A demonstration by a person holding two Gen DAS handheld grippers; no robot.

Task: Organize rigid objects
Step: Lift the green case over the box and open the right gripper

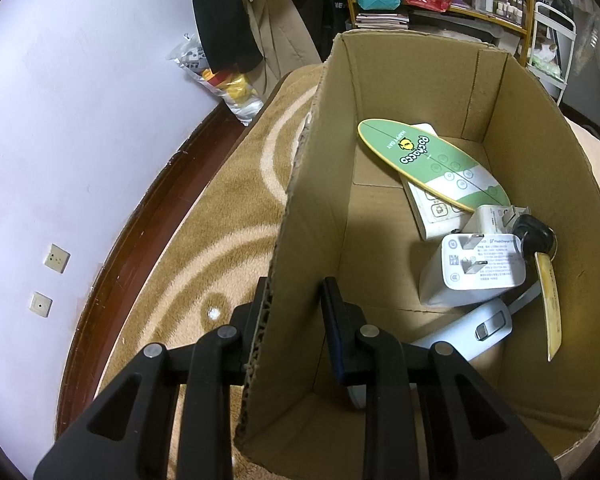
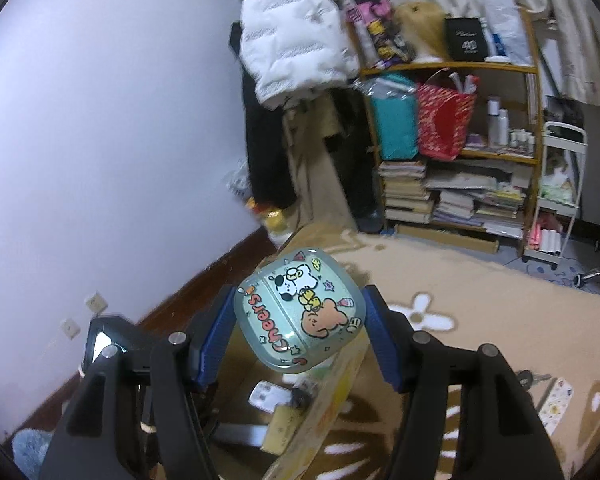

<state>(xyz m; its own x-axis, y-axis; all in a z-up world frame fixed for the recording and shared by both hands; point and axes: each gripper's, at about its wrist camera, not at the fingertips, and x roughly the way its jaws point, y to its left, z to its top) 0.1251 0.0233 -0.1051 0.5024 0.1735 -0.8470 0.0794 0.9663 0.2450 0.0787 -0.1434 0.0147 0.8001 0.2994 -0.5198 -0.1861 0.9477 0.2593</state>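
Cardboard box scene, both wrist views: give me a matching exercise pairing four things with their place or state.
Things:
1. green oval board
2. white charger
3. cartoon case
4. box wall

Places or states:
A. between the left claw's fingers
B. held in the right claw, above the box
C. lying on a white remote inside the box
D. inside the box, prongs facing the camera

Pairs: 1-C, 2-D, 3-B, 4-A

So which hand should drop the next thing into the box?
Probably the right. The right gripper already carries the cartoon-printed case above the cardboard box. The left gripper is busy, its fingers straddling the box's wall as if steadying it.
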